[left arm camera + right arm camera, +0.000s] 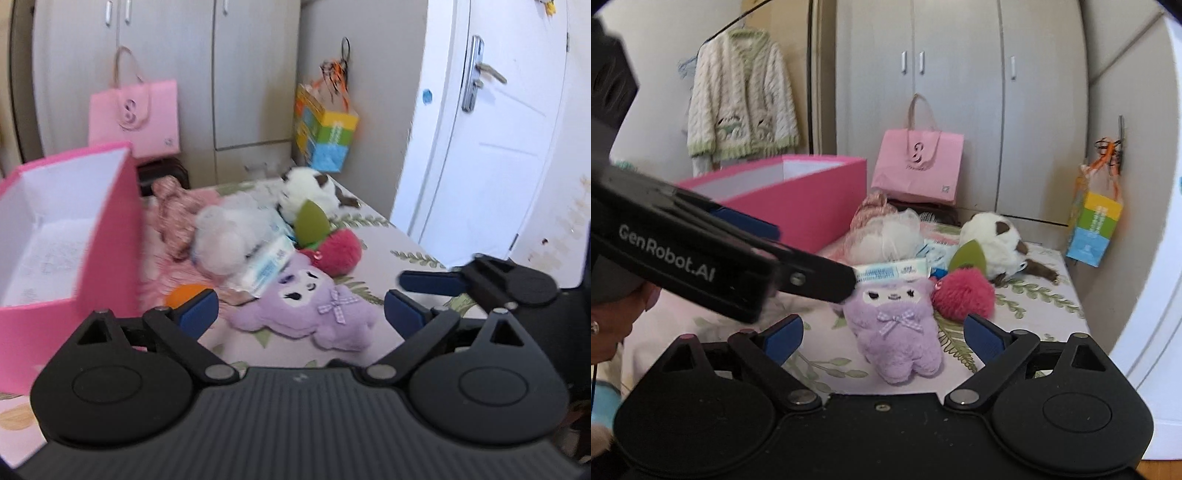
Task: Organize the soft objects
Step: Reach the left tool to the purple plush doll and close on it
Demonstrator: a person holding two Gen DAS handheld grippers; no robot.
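Observation:
A purple plush (314, 306) (897, 332) lies on the floral bed in front of both grippers. Behind it lie a red pom-pom strawberry plush (338, 251) (962, 293), a tissue pack (267, 264) (892, 269), a white fluffy toy (229, 236) (890, 236), a white-and-brown plush (314, 192) (993, 236) and a pink patterned cloth toy (173, 210) (870, 210). An open pink box (62, 236) (798, 199) stands at the left. My left gripper (299, 314) is open and empty above the purple plush; it shows in the right wrist view (812, 275). My right gripper (882, 338) is open, its fingers either side of the purple plush.
A pink paper bag (136, 114) (918, 166) leans on the wardrobe behind the bed. A colourful gift bag (325, 136) (1095, 229) hangs on the wall. A white door (487, 129) is at right. A knitted cardigan (742, 96) hangs at the back left.

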